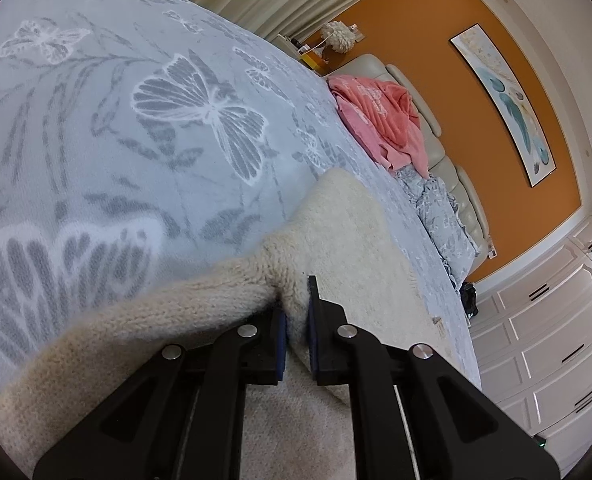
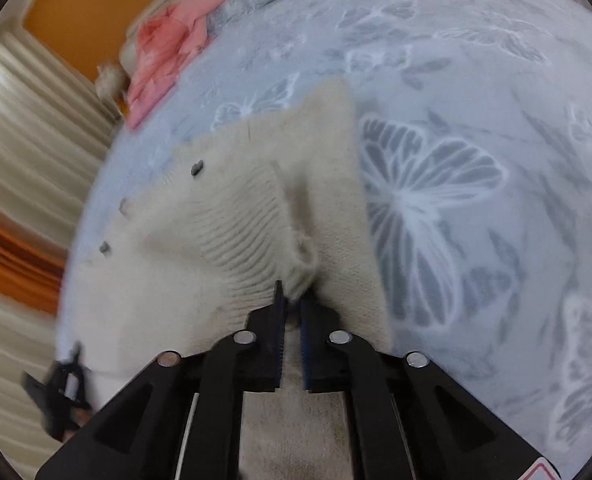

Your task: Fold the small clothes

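Black and blue-padded, the left hand-held gripper [image 1: 294,312] filled the lower middle of the left wrist view, its jaws pinched shut on a bunched fold of the cream knitted cardigan [image 1: 347,220]. From that pinch the knit ran two ways: a thick band trailed off to the lower left of the frame, and a flatter panel stretched up and right across the pale blue butterfly-print bedspread [image 1: 136,120].

In the right wrist view the right hand-held gripper [image 2: 292,304] sat at lower centre, jaws likewise closed on a tuft of the cardigan's ribbed hem [image 2: 236,236]. The garment lay ahead of it, its long axis running up and left toward dark buttons [image 2: 196,168] at centre left. At the lower left edge a blurred dark shape was probably the other gripper, so both hands seemed near that end; the fold would likely carry away from them.
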Demonstrator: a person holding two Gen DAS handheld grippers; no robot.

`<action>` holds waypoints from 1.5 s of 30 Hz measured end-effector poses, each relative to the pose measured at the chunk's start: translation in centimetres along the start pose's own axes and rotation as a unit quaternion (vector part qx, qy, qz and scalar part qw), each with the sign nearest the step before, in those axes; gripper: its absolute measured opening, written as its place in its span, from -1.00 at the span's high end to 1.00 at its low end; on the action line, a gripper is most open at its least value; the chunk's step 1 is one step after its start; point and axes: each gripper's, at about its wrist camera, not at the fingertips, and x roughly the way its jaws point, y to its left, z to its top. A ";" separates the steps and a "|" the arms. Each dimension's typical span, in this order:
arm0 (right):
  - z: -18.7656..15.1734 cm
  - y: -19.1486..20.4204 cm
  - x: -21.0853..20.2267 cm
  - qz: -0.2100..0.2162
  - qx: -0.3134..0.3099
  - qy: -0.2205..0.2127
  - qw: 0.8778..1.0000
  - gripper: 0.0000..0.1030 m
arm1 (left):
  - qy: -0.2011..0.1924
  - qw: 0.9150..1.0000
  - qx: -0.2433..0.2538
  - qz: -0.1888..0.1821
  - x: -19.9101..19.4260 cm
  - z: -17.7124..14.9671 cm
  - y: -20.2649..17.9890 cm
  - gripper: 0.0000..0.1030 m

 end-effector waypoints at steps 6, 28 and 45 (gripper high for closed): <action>1.0 10.6 -5.5 0.003 -0.120 -0.099 0.988 0.63 | -0.006 1.000 -0.001 -0.012 -0.2 -0.2 0.3 0.82; -2.3 38.7 17.7 0.122 -0.392 0.073 0.909 0.88 | -0.013 0.999 0.000 -0.039 -0.8 -0.9 0.5 0.80; -0.7 15.5 0.9 0.040 -0.170 -0.023 0.984 0.52 | -0.009 0.999 0.005 -0.031 -0.3 -0.7 -0.1 0.79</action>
